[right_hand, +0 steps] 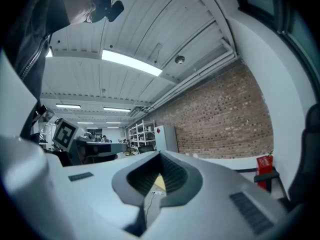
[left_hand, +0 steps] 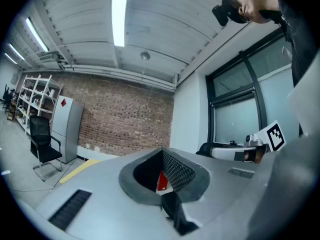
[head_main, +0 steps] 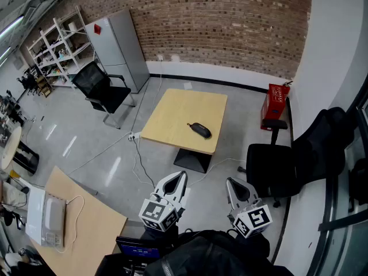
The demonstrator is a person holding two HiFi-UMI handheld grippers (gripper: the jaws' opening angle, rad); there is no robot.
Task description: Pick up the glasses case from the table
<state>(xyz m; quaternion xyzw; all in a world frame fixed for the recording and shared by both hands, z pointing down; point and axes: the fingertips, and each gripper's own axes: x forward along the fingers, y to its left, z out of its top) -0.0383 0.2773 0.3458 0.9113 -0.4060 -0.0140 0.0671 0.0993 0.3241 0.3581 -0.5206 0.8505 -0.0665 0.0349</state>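
Glasses case [head_main: 200,130]: dark, lying on the far yellow table [head_main: 172,117], toward its right side. Only the head view shows it.
Left gripper [head_main: 180,176]: near and low in the head view, well apart from the case. Its own view shows the jaws together, holding nothing.
Right gripper [head_main: 230,183]: beside the left one, jaws pressed together, empty.
Left gripper view: a red bit shows through the hole between the jaws, maybe the red box [head_main: 276,101] by the wall.
Right gripper view: a yellow bit shows through the hole, likely the table top. White shelves [right_hand: 141,134] stand far off.
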